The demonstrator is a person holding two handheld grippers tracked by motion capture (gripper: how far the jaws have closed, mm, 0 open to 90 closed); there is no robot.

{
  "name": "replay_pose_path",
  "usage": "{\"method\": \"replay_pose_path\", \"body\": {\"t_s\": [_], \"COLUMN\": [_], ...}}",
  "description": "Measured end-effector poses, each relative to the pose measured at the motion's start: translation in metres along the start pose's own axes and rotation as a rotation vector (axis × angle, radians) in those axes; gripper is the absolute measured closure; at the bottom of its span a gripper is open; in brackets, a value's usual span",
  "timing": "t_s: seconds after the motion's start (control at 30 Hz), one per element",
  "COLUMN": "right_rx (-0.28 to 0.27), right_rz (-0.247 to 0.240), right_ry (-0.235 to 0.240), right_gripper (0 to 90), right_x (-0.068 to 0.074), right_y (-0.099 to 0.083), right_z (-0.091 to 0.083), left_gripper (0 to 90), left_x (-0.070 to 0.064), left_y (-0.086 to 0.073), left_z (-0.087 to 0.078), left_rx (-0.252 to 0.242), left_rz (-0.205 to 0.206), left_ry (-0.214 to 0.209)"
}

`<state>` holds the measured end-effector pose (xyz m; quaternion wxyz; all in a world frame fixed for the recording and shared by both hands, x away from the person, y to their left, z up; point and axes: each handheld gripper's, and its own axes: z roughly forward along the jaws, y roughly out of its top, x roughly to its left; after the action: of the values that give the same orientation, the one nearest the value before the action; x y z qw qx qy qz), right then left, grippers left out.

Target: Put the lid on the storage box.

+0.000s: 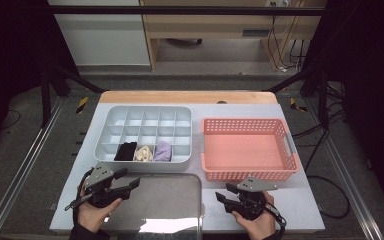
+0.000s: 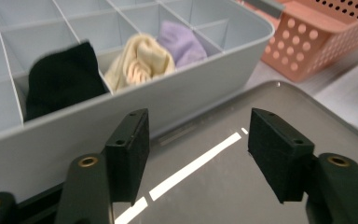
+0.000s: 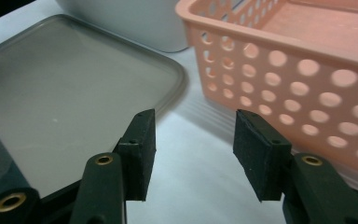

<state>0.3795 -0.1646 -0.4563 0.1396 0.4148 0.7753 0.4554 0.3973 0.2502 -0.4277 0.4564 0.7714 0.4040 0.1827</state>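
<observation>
A grey divided organiser (image 1: 111, 131) (image 2: 205, 79) stands at the table's left, with a black cloth (image 1: 125, 151) (image 2: 60, 77), a cream cloth (image 1: 143, 153) (image 2: 140, 60) and a lilac cloth (image 1: 163, 151) (image 2: 182, 43) in three cells of its near row. In front of it lies a flat translucent grey lid (image 1: 172, 197) (image 2: 242, 186) (image 3: 70, 88). My left gripper (image 1: 129, 179) (image 2: 198, 156) hovers open over the lid's left part, pointing at the organiser's near wall. Just right of the lid, my right gripper (image 1: 221, 197) (image 3: 193, 151) is open above bare table, near the pink basket (image 1: 246, 176) (image 3: 279, 60).
The pink perforated basket sits at the right, its floor bare. The white table top (image 1: 290, 200) ends close behind both hands. A wooden strip (image 1: 187, 96) runs along the far edge. Dark frame posts and cables stand beyond the table.
</observation>
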Motion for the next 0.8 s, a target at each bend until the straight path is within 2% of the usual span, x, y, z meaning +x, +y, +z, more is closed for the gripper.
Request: {"method": "replay_pose_path", "body": {"t_s": [0.2,0.3,0.4,0.53,0.63,0.8], "right_rx": [0.014,0.015,0.010,0.011,0.023,0.014], "right_rz": [0.006,0.011,0.009,0.009,0.003,0.001], "right_ry": [0.043,0.062,0.067,0.076,0.081,0.087], "right_gripper": [50.9,50.3,49.8,49.8,49.9,49.8], "right_x": [0.008,0.012,0.015,0.016,0.017,0.020], "right_y": [-0.002,-0.002,-0.002,-0.003,-0.003,0.001], "right_z": [0.009,0.013,0.013,0.016,0.019,0.019], "left_gripper": [32.2,32.1,32.4,32.6,32.6,32.7], "left_x": [0.011,0.015,0.025,0.030,0.034,0.043], "left_y": [-0.015,-0.015,-0.009,-0.001,0.010,0.014], "left_z": [-0.006,-0.008,-0.006,-0.006,-0.010,-0.014], "left_rx": [0.023,0.007,0.000,0.004,0.005,-0.002], "left_rz": [-0.027,-0.039,-0.040,-0.033,-0.008,-0.008], "left_ry": [-0.004,-0.010,-0.016,-0.012,-0.005,0.008]}}
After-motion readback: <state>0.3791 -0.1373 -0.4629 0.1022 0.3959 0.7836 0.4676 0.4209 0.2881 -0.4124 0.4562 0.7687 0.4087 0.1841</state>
